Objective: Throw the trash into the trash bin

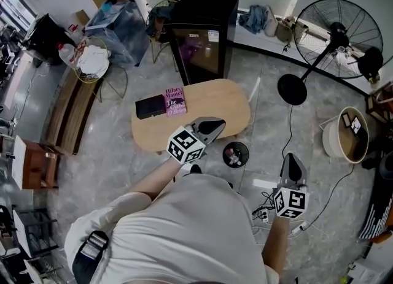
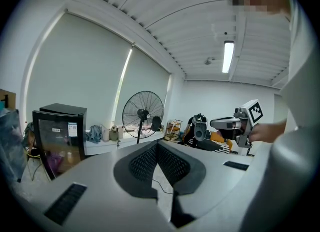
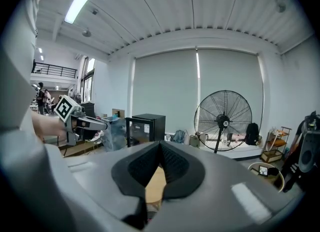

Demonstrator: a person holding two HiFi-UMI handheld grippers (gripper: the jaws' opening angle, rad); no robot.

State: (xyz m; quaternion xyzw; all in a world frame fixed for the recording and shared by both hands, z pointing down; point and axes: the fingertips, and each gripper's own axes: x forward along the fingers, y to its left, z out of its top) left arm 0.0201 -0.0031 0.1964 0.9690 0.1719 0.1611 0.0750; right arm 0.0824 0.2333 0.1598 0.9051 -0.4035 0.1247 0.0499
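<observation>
A small round black trash bin (image 1: 236, 154) stands on the floor by the front edge of the oval wooden table (image 1: 221, 102), with bits of trash inside it. My left gripper (image 1: 217, 124) is shut and holds nothing, its tips over the table's near edge, up and left of the bin. The right gripper (image 1: 292, 159) is also shut and empty, over the floor to the right of the bin. In the left gripper view the pads (image 2: 150, 161) meet at the tip. The right gripper view shows its pads (image 3: 172, 166) closed, with table wood (image 3: 154, 183) behind the gap.
A pink book (image 1: 175, 100) and a black box (image 1: 150, 107) lie on the table's left part. Behind the table stands a black fridge (image 1: 202, 34). A standing fan (image 1: 334, 37) and a round basket (image 1: 344, 134) are at right. Cables and a power strip (image 1: 265, 212) lie on the floor near my right side.
</observation>
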